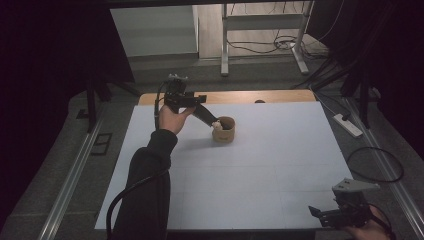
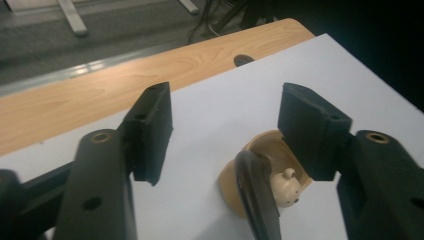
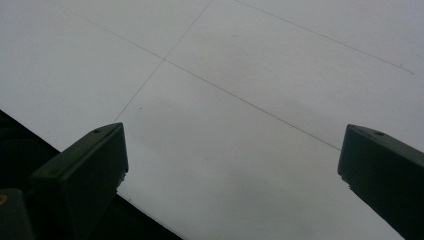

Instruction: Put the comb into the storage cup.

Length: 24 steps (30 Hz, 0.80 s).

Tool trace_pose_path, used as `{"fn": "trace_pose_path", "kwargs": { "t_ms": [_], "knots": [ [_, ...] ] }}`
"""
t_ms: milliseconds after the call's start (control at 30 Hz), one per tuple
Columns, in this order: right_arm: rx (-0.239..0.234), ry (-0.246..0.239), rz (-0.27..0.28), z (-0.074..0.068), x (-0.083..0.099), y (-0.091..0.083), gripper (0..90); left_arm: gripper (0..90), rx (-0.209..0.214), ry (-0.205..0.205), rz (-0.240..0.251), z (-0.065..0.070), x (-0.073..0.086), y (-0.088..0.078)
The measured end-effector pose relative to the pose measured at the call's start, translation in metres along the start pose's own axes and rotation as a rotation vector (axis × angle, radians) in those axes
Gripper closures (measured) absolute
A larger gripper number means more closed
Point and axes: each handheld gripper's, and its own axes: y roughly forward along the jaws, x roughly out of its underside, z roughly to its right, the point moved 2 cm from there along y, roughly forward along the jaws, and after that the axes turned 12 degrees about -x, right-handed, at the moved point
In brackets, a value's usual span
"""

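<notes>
Left gripper [image 2: 225,132] hovers with jaws parted, gripping nothing; wooden cup [image 2: 260,172] with figurine [image 2: 285,187] sits just below.

Left claw [image 1: 209,118] raised, arm stretched forward, jaws apart; right claw [image 1: 314,212] low, jaws wide.

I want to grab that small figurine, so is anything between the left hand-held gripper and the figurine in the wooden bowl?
Yes. A dark spoon-like handle leans out of the wooden bowl just before the small figurine, below the open left hand-held gripper.
</notes>
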Motion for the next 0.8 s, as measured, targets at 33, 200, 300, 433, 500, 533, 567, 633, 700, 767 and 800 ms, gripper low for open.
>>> {"fn": "trace_pose_path", "kwargs": {
  "t_ms": [33, 200, 300, 433, 500, 533, 567, 633, 700, 767, 800],
  "knots": [
    [0.000, -0.001, 0.000, 0.000, 0.000, 0.000, 0.0, 34.9, -0.009, 0.010, 0.005, 0.000, 0.000, 0.000],
    [0.000, -0.004, 0.001, 0.000, 0.000, 0.000, 0.0, 24.5, -0.049, 0.039, 0.024, 0.004, 0.002, -0.001],
    [0.002, -0.005, 0.005, -0.001, 0.000, 0.000, 0.0, 18.0, -0.070, 0.058, 0.035, 0.005, 0.004, -0.002],
    [0.001, -0.007, 0.008, 0.000, 0.000, -0.001, 0.0, 9.9, -0.075, 0.068, 0.037, 0.006, 0.007, -0.004],
    [0.001, -0.006, 0.010, -0.001, 0.000, -0.001, 0.0, 7.8, -0.070, 0.069, 0.037, 0.005, 0.009, -0.005],
    [0.001, -0.006, 0.011, -0.001, 0.000, -0.001, 0.0, 6.9, -0.068, 0.077, 0.035, 0.005, 0.009, -0.006],
    [0.001, -0.007, 0.011, -0.001, 0.000, -0.001, 0.0, 5.4, -0.068, 0.079, 0.036, 0.005, 0.010, -0.007],
    [0.002, -0.008, 0.010, -0.001, 0.000, -0.001, 0.0, 4.2, -0.061, 0.089, 0.043, 0.004, 0.011, -0.009],
    [0.001, -0.009, 0.009, -0.001, 0.000, -0.001, 0.0, 2.7, -0.057, 0.098, 0.046, 0.005, 0.012, -0.011],
    [0.001, -0.009, 0.009, -0.001, 0.000, -0.001, 0.0, 1.5, -0.057, 0.108, 0.054, 0.005, 0.013, -0.014],
    [0.001, -0.009, 0.009, -0.001, 0.000, -0.001, 0.0, 1.3, -0.059, 0.111, 0.055, 0.006, 0.014, -0.015]
  ]
}}
